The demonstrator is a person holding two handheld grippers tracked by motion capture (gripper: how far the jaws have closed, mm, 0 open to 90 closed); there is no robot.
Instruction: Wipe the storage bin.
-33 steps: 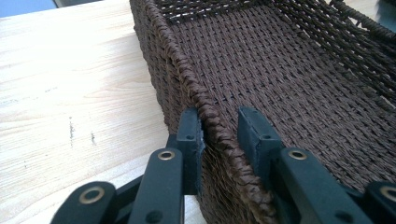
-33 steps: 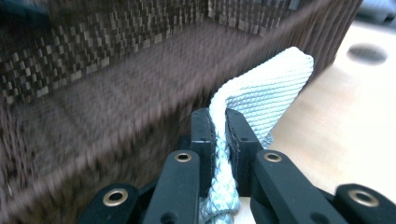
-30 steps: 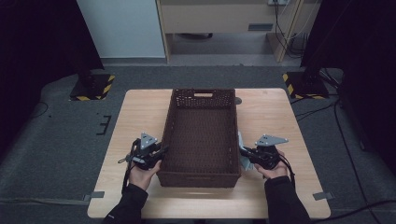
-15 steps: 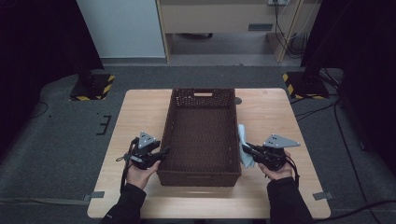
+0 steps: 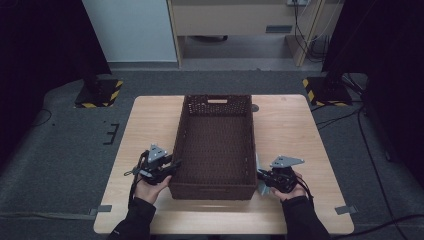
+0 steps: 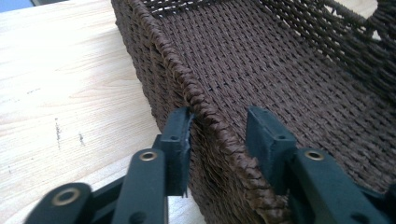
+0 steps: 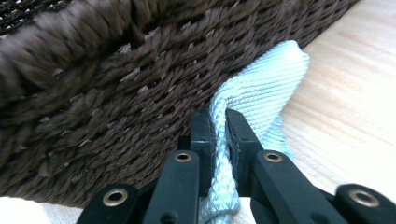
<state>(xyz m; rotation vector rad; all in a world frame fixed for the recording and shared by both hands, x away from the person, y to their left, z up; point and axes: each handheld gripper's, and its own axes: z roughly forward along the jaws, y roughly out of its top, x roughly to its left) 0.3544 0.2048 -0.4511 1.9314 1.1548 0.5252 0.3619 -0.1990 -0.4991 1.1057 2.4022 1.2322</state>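
A dark brown woven basket point(image 5: 215, 145) stands empty in the middle of the wooden table point(image 5: 150, 120). My left gripper point(image 5: 172, 167) straddles its left rim point(image 6: 159, 51) near the front corner. In the left gripper view point(image 6: 219, 120) the jaws have just been closing. The outer pad point(image 6: 180, 135) is against the weave, and the inner pad point(image 6: 261, 135) stands off it. My right gripper point(image 5: 261, 175) is low beside the basket's right wall point(image 7: 116, 84). It is shut point(image 7: 218, 119) on a pale blue cloth point(image 7: 261, 98), which hangs against the basket near its front right corner point(image 5: 262, 189).
Bare tabletop runs along both long sides of the basket and behind it. A small dark round spot point(image 5: 255, 107) sits on the table by the basket's far right corner. Grey floor with black stands and cables surrounds the table.
My right hand has dropped toward the table's near edge with the cloth, which now hangs lower beside the basket. The left hand has stayed at the rim.
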